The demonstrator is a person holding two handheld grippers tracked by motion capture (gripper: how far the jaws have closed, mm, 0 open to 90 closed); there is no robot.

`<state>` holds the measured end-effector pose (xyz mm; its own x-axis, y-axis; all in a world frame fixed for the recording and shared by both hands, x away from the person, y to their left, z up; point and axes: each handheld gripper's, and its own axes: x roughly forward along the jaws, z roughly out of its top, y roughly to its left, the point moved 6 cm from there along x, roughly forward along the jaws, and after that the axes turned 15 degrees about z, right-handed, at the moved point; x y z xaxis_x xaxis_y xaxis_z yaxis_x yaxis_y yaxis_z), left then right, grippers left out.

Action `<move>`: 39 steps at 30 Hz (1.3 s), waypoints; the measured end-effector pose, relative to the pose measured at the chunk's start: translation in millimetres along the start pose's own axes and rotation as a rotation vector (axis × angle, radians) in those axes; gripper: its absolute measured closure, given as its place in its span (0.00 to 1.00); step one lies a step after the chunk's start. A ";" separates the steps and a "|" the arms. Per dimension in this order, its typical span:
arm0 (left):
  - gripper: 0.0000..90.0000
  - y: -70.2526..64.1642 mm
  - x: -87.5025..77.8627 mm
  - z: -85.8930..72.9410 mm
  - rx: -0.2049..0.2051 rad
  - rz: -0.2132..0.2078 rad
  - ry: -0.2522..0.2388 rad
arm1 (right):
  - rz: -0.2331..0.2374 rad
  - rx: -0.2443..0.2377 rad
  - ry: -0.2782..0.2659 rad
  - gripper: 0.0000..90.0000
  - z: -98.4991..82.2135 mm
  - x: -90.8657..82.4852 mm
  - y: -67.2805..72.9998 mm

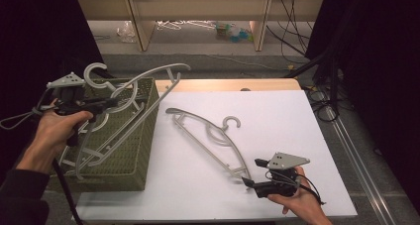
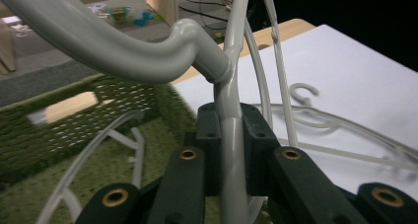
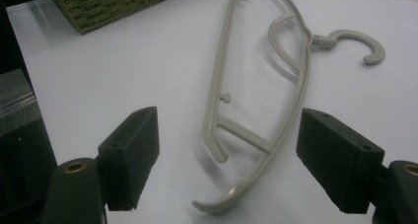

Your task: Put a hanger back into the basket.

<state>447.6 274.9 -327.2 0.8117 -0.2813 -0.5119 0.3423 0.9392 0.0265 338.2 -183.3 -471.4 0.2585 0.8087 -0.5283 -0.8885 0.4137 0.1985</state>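
Note:
My left gripper (image 1: 114, 102) is shut on a grey plastic hanger (image 1: 153, 74) and holds it above the green woven basket (image 1: 143, 136) at the table's left. In the left gripper view the jaws (image 2: 231, 123) clamp the hanger's thin bar (image 2: 230, 150) just below its hook neck. Another grey hanger (image 2: 98, 150) lies inside the basket. A further grey hanger (image 1: 204, 121) lies flat on the white table top. My right gripper (image 1: 252, 171) stands open at its near end. In the right gripper view that end of the hanger (image 3: 298, 100) lies between the spread jaws (image 3: 234, 152), untouched.
The white sheet (image 1: 277, 136) covers the table, with a wooden edge (image 1: 228, 84) at the back. Beyond it stands a low wooden shelf (image 1: 198, 7) with small items on the floor. Cables (image 1: 322, 96) trail past the table's right side.

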 end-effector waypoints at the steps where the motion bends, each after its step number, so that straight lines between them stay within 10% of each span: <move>1: 0.89 0.0 0.0 0.0 0.000 0.000 0.000 | 0.000 0.000 0.000 0.28 0.0 0.0 0.0; 20: 0.89 69.7 20.8 -15.5 0.010 0.120 0.027 | 0.005 0.005 0.008 0.28 -1.0 1.5 0.1; 39: 0.89 94.7 23.1 -37.8 0.018 0.162 0.082 | 0.007 0.006 0.011 0.28 -1.1 1.8 -0.2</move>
<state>480.9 364.7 -369.0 0.8155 -0.1091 -0.5684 0.2192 0.9671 0.1289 338.4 -182.4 -473.3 0.2480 0.8067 -0.5363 -0.8881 0.4105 0.2067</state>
